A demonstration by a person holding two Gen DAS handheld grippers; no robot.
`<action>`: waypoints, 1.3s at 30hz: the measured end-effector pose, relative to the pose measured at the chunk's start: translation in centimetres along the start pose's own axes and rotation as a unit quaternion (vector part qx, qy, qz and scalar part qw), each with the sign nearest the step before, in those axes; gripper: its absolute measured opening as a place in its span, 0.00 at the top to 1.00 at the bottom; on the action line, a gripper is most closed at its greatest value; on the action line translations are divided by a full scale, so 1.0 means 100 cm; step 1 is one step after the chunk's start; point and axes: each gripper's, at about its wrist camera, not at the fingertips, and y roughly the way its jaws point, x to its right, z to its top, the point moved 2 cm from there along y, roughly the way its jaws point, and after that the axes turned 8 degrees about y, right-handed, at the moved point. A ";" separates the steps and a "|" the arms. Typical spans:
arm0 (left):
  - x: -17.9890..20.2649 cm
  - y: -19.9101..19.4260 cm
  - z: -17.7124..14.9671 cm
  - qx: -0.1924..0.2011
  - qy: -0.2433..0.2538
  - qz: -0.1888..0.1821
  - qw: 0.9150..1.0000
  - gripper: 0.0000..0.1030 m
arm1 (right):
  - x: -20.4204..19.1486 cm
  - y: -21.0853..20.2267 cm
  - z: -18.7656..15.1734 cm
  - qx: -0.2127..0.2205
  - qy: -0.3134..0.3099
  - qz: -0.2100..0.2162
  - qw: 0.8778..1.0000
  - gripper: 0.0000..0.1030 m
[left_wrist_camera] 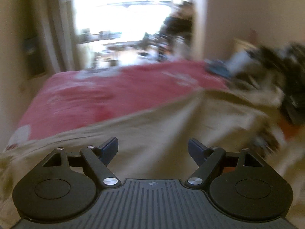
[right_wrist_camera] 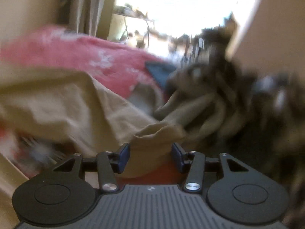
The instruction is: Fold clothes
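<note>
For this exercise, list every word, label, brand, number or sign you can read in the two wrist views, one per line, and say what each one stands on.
None: no text can be read in either view.
Small round mark on the left gripper body: a symbol, no letters.
Same mark on the right gripper body: no letters.
White patches on the red bedspread: too blurred to tell if a pattern or print.
Beige garment: no print visible.

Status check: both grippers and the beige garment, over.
Left gripper open, empty. Right gripper pinching beige garment. Dark patterned clothes pile crowds the right.
</note>
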 end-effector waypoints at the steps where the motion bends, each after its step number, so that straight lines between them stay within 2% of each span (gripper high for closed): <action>1: 0.011 0.002 0.001 -0.005 0.017 -0.010 1.000 0.21 | -0.008 -0.004 -0.003 0.029 -0.058 -0.014 0.998 0.51; 4: 0.041 0.005 0.001 -0.015 0.056 -0.039 0.998 0.21 | -0.027 -0.010 -0.011 0.075 -0.203 -0.031 0.976 0.48; 6: 0.060 0.007 0.000 -0.017 0.079 -0.054 0.995 0.21 | -0.036 -0.007 -0.017 0.086 -0.265 -0.010 0.960 0.44; 8: 0.077 0.010 -0.002 -0.015 0.101 -0.065 0.993 0.21 | -0.046 0.000 -0.024 0.088 -0.334 0.008 0.938 0.41; 9: 0.083 0.010 -0.004 -0.014 0.109 -0.069 0.992 0.21 | -0.051 0.006 -0.029 0.087 -0.371 0.006 0.924 0.44; 10: 0.087 0.011 -0.004 -0.014 0.113 -0.070 0.991 0.21 | -0.055 0.013 -0.030 0.079 -0.391 0.004 0.917 0.50; 11: 0.091 0.012 -0.005 -0.015 0.116 -0.072 0.991 0.21 | -0.053 0.019 -0.030 0.062 -0.399 0.008 0.915 0.75; 12: 0.093 0.012 -0.005 -0.015 0.117 -0.072 0.990 0.21 | -0.052 0.026 -0.030 0.044 -0.407 0.012 0.912 0.90; 14: 0.097 0.012 -0.006 -0.016 0.118 -0.074 0.990 0.21 | -0.044 0.021 -0.019 0.035 -0.376 0.018 0.926 0.99; 17: 0.094 0.013 -0.006 -0.012 0.119 -0.073 0.990 0.21 | -0.018 -0.014 0.023 0.045 -0.216 0.062 0.973 0.99; 18: 0.093 0.017 -0.005 -0.015 0.115 -0.070 0.991 0.21 | -0.004 -0.009 0.034 0.044 -0.164 0.060 0.984 0.99; 20: 0.089 0.026 -0.005 -0.023 0.107 -0.065 0.992 0.21 | 0.025 0.002 0.056 0.040 -0.060 0.055 0.996 0.99; 21: 0.087 0.033 -0.004 -0.028 0.095 -0.062 0.993 0.21 | 0.039 0.007 0.067 0.038 -0.008 0.052 0.998 0.99; 23: 0.081 0.044 -0.004 -0.036 0.071 -0.066 0.995 0.21 | 0.068 0.018 0.089 0.034 0.097 0.047 0.994 0.99; 25: 0.077 0.055 -0.006 -0.049 0.052 -0.064 0.995 0.21 | 0.097 0.029 0.111 0.030 0.200 0.040 0.979 0.97; 26: 0.075 0.060 -0.008 -0.055 0.043 -0.062 0.996 0.21 | 0.111 0.035 0.122 0.027 0.251 0.037 0.967 0.92; 27: 0.074 0.063 -0.009 -0.060 0.040 -0.059 0.996 0.21 | 0.119 0.045 0.123 0.038 0.268 0.013 0.963 0.82; 29: 0.071 0.065 -0.011 -0.061 0.038 -0.058 0.996 0.21 | 0.127 0.046 0.118 0.069 0.291 -0.014 0.954 0.74; 30: 0.070 0.064 -0.012 -0.059 0.037 -0.061 0.996 0.21 | 0.126 0.036 0.111 0.084 0.296 -0.001 0.952 0.67; 32: 0.067 0.060 -0.012 -0.060 0.035 -0.062 0.996 0.21 | 0.125 0.017 0.097 0.113 0.305 0.028 0.945 0.61; 33: 0.064 0.056 -0.011 -0.062 0.034 -0.062 0.996 0.21 | 0.121 0.007 0.088 0.109 0.304 0.044 0.945 0.60; 35: 0.055 0.044 -0.008 -0.070 0.035 -0.063 0.995 0.21 | 0.116 -0.003 0.070 0.074 0.316 0.090 0.942 0.60; 36: 0.047 0.035 -0.006 -0.075 0.040 -0.060 0.995 0.21 | 0.114 -0.005 0.058 0.048 0.334 0.114 0.935 0.60; 37: 0.037 0.024 -0.004 -0.079 0.048 -0.052 0.994 0.21 | 0.112 -0.007 0.045 0.021 0.351 0.138 0.926 0.59; 39: 0.012 -0.001 0.000 -0.095 0.061 -0.024 0.993 0.21 | 0.107 -0.001 0.017 -0.046 0.397 0.177 0.899 0.59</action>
